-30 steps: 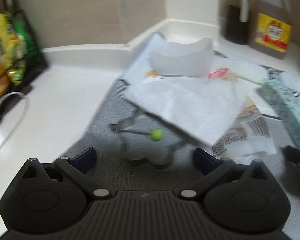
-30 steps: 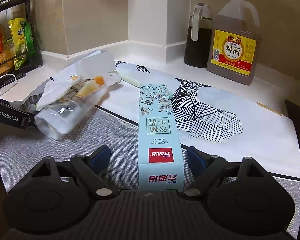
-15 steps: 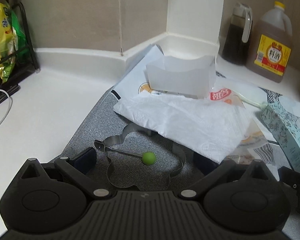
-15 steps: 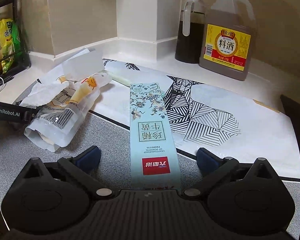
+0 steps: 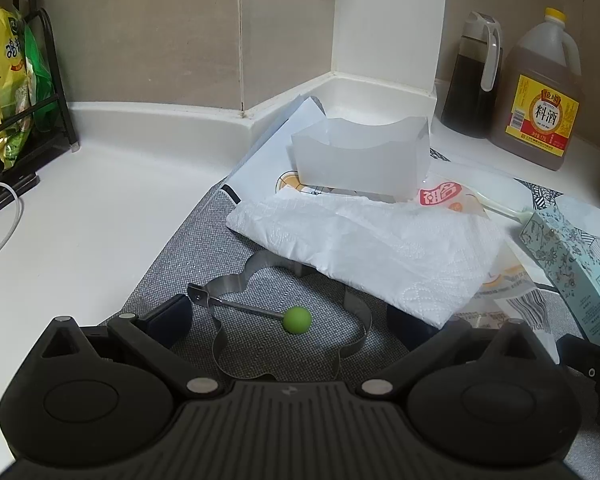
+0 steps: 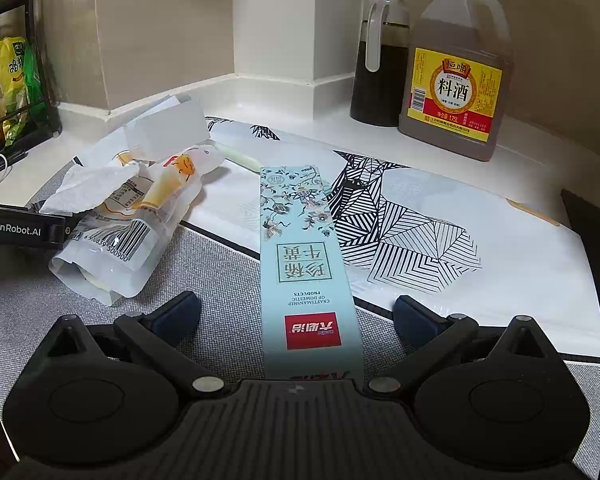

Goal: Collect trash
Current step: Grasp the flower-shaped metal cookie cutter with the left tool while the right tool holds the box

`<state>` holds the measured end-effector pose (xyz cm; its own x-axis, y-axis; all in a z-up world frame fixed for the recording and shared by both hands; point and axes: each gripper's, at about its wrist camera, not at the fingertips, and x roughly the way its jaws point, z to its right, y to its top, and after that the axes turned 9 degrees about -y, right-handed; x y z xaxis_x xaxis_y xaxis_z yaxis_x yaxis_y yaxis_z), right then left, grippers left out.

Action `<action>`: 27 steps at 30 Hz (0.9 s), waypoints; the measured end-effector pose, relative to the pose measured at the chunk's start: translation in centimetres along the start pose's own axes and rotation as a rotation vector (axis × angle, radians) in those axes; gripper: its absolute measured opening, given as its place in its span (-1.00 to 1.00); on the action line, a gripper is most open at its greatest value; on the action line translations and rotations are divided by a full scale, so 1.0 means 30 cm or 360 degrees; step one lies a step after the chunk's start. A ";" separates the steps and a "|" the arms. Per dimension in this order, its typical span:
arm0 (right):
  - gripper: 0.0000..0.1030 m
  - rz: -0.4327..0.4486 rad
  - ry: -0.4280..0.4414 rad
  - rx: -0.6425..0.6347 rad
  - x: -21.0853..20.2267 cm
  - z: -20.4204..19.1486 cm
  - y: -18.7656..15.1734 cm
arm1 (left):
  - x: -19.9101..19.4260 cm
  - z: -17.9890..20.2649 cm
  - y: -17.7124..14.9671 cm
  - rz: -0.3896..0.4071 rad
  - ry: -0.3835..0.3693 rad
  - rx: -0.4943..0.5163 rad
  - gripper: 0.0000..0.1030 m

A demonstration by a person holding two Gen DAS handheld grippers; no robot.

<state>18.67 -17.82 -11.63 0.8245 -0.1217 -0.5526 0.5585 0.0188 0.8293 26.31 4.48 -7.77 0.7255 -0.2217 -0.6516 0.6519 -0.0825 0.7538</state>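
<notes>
Trash is gathered on a grey mat [image 5: 204, 264] that covers part of a white countertop [image 5: 84, 216]. At its middle a crumpled white paper towel [image 5: 364, 248] is draped over a clear plastic food pouch [image 6: 128, 240] printed with a barcode, and a translucent plastic sleeve [image 5: 360, 160] is stood upright just behind them. A long pale-blue floral carton [image 6: 300, 252] is laid flat to the right of that pile, partly on the grey mat and partly on a white sheet with a black geometric pattern [image 6: 412, 232]. The right gripper [image 6: 296, 312] is held low over the near end of the carton with its jaws spread as wide as they go, having just been opening; the carton is seen between the fingers, but neither pad is pressed on it. The left gripper [image 5: 288, 312] is likewise seen with its jaws wide apart and nothing clamped: a flower-shaped metal ring mould [image 5: 260, 320] with a green-knobbed handle [image 5: 297, 319] is framed between its fingers on the mat, and the right finger is partly hidden under the edge of the paper towel. A jug of cooking wine [image 6: 456, 76] and a dark sauce dispenser [image 6: 380, 64] are stood by the back wall, well apart from the trash, and a black rack of snack packets [image 5: 16, 92] is placed at the far left.
</notes>
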 end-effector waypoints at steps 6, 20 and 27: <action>1.00 0.0000 0.0000 0.0000 0.000 0.000 0.000 | 0.000 0.000 0.000 -0.0001 0.0000 0.0000 1.00; -0.16 0.0105 -0.0004 -0.0052 -0.045 -0.020 -0.011 | -0.027 -0.013 0.019 -0.0065 0.0012 -0.0043 0.61; -0.19 0.0071 0.0054 -0.0004 -0.079 -0.018 -0.020 | -0.085 -0.017 -0.007 -0.0094 0.0024 -0.0032 0.58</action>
<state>16.42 -17.00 -10.86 0.8513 -0.0868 -0.5175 0.5212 0.0260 0.8530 24.43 5.56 -6.30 0.6886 -0.2023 -0.6964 0.6981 -0.0754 0.7121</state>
